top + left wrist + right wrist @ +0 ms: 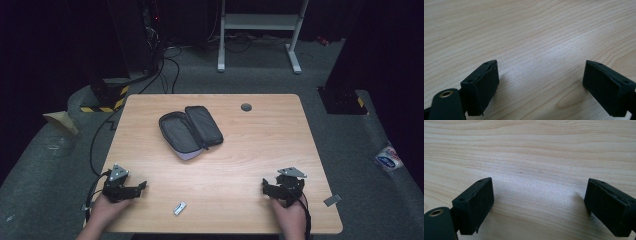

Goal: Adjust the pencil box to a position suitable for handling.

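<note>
Small silver item point(179, 208) lies between left gripper point(141, 186) and right gripper point(263, 187)

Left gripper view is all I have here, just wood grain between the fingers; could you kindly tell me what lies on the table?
Observer: An open dark pouch lies mid-table, unzipped and spread flat.
Operator: Anything nearer to me?
Observer: A small silvery item lies near the front edge, between the left gripper and the right gripper.
Operator: Is the right one holding anything?
Observer: No, it is open over bare table.
</note>
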